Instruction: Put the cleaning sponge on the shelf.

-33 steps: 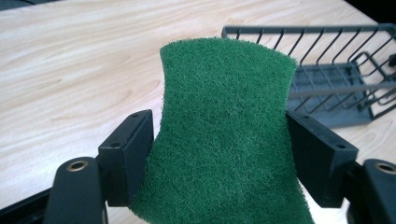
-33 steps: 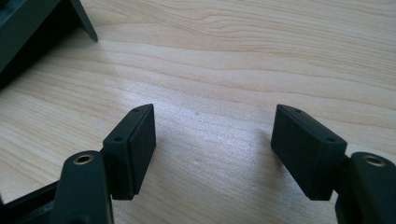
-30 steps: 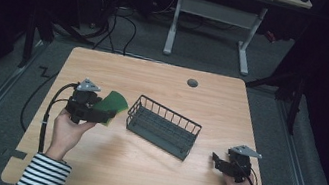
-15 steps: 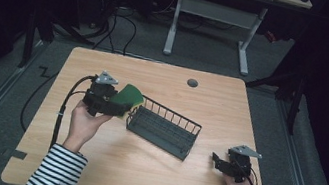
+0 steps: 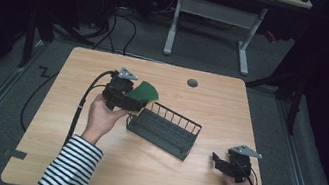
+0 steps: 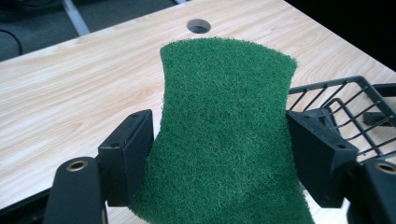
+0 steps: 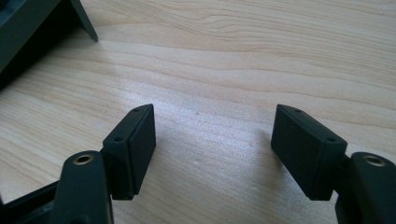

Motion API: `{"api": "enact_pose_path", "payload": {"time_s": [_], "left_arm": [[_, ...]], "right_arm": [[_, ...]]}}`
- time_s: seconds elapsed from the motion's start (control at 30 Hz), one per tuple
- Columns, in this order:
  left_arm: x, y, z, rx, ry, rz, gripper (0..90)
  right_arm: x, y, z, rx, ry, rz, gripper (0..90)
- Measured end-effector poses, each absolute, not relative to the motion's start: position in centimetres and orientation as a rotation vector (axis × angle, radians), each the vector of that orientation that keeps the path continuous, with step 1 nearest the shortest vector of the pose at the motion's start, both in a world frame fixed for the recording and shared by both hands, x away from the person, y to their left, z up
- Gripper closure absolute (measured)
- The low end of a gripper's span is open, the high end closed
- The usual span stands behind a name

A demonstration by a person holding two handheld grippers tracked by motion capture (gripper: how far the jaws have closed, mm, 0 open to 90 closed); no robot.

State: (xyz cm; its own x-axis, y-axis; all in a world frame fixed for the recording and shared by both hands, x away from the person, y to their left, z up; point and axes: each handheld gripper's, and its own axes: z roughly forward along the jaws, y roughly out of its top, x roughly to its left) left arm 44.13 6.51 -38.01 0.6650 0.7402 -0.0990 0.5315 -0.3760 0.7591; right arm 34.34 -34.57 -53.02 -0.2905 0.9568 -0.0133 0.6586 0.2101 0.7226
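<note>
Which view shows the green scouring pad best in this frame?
The left gripper view: the green scouring pad sits close up between the left gripper's jaws, its fibrous texture and bowed shape plain. The high view shows it small, held at the wire basket's near-left end. The right gripper view looks at bare table.

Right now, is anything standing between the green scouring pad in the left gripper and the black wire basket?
Nothing visible: the green scouring pad is held at the near rim of the black wire basket, which looks empty.

Wooden table (image 5: pixel 88 171) with grommet hole (image 5: pixel 192 83), white desk frame (image 5: pixel 211 27) behind
</note>
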Motion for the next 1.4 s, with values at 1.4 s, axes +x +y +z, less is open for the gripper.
{"api": "enact_pose_path", "payload": {"time_s": [1.4], "left_arm": [[45.6,1.1,-40.9,2.267,0.949,0.371,27.2]], "right_arm": [[34.3,-34.6,-53.0,1.494,2.027,0.855,31.0]]}}
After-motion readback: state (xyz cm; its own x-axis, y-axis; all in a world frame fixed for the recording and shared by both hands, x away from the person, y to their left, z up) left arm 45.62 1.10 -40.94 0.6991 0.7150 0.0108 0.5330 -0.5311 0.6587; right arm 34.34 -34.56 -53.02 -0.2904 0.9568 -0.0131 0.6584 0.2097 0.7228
